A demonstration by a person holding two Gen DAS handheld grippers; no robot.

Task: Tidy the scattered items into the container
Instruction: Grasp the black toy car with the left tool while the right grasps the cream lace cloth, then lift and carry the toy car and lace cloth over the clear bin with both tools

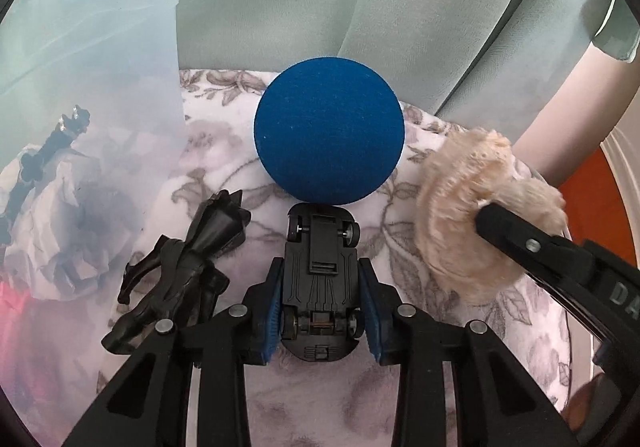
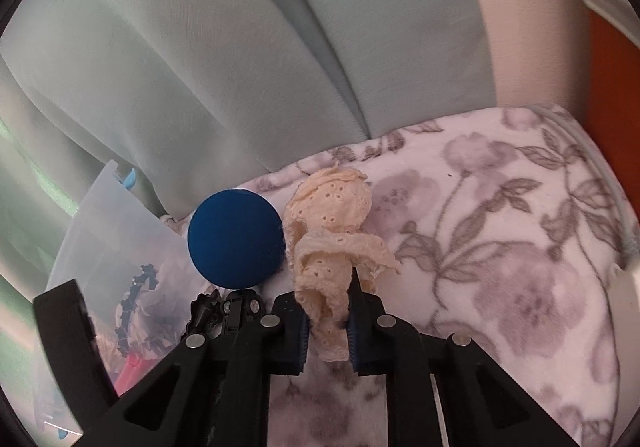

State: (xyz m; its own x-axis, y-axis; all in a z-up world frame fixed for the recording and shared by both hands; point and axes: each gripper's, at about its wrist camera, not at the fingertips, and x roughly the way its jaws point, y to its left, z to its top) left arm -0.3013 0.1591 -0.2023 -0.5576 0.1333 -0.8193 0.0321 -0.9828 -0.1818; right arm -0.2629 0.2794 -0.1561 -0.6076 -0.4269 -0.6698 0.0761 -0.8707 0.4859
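My left gripper (image 1: pixel 322 271) is shut on a black toy car (image 1: pixel 322 247) that lies belly-up on the floral blanket (image 1: pixel 440 327), its blue pads pressing on both sides. A blue ball (image 1: pixel 328 131) rests just beyond the car. A black toy figure (image 1: pixel 180 271) lies to the car's left. My right gripper (image 2: pixel 326 299) is shut on a cream lace scrunchie (image 2: pixel 332 239), which bunches up between its pads. The scrunchie (image 1: pixel 460 207) and the right gripper (image 1: pixel 504 227) also show at the right of the left wrist view. The ball (image 2: pixel 236 237) sits left of the scrunchie.
A translucent plastic container (image 1: pixel 80 87) stands at the left, with a black hair band (image 1: pixel 52 151) and pale and pink items inside. The container (image 2: pixel 112 231) shows left of the ball. Pale green curtains (image 2: pixel 240 67) hang behind the blanket (image 2: pixel 500 247). The blanket's edge runs along the right.
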